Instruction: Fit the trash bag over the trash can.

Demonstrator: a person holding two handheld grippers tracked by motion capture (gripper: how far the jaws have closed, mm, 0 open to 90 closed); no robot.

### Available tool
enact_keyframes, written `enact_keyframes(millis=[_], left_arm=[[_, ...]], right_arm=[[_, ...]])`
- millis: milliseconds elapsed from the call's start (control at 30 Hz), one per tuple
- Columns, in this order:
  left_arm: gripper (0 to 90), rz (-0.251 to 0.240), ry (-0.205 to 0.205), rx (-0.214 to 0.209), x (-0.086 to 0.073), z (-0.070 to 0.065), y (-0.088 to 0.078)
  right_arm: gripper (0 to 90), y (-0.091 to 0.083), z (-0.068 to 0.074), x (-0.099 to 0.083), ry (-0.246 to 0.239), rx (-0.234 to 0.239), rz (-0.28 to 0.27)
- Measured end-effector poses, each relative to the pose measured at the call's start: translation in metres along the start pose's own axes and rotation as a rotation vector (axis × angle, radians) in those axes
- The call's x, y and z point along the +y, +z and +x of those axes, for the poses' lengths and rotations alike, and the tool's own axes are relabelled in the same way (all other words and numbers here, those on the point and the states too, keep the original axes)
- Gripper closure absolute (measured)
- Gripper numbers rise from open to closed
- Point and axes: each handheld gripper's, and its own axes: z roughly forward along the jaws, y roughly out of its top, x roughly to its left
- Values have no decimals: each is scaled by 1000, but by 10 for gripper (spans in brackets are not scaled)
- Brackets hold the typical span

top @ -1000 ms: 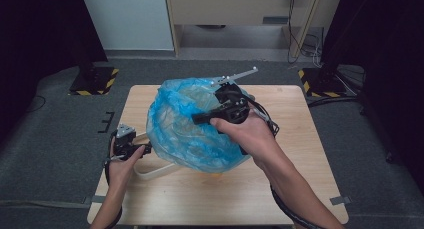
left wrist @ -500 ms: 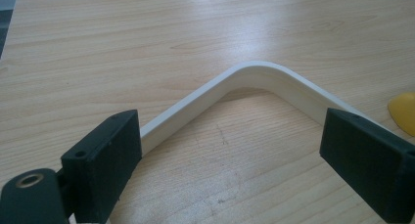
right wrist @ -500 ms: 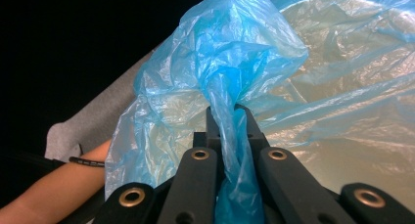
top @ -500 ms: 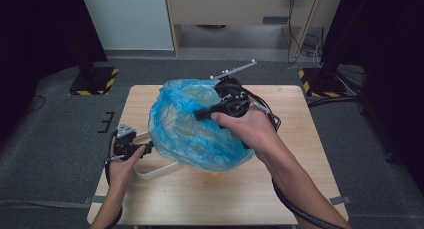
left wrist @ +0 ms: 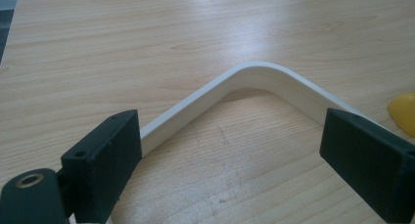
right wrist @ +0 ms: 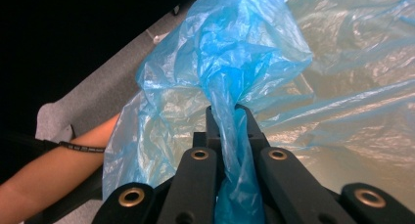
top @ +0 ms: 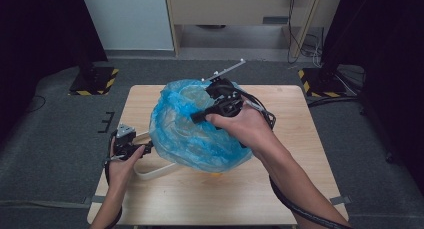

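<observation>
A: While the right gripper [right wrist: 228, 117] pinched a gathered fold of the blue plastic bag [top: 192, 126], where did the bag itself sit?

B: Mid-table, billowed up over the white bin; only a stretch of the bin's rim [top: 150, 172] poked out at the near left. The right jaws were clamped tight on the film, a twisted rope of it running between them. My reading: that hold kept the bag's mouth lifted so it could be drawn over the rim.

A: And the left gripper [top: 131, 150]?

B: Low at the table's [top: 300, 189] left edge. Its own view showed the jaws standing wide, one to either side of the rim's rounded corner [left wrist: 254, 72]. The left pad [left wrist: 105, 155] sat right against the rim; the right pad was clear of it. Not a grip, then. I judged it was there to steady the bin against the pull of the bag, or was about to close on the corner.

A: Counts?

B: One bag, one bin, two grippers, one per hand. One small yellow thing [left wrist: 403, 111] lay on the wood inside the rim's curve; it also peeked out under the bag's near edge in the high view. Could not tell what it was.

A: Contents of the bag?

B: None made out through the film.
</observation>
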Motion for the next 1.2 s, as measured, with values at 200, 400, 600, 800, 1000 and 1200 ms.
enact_keyframes(millis=[200,400,600,800,1000,1200], left_arm=[[78,1,-1,0,0,0,1],[78,2,0,0,0,0,1],[78,5,-5,-2,-1,0,1],[78,5,-2,-3,0,0,1],[78,4,-6,-2,0,0,1],[78,5,-3,-4,0,0,1]], right_arm=[[883,-1,3,-4,-26,7,19],[877,3,1,-4,-15,18,41],[867,7,0,-2,13,20,83],[866,8,-3,1,54,41,87],[842,10,-7,-1,91,80,98],[761,7,-9,-2,107,84,79]])
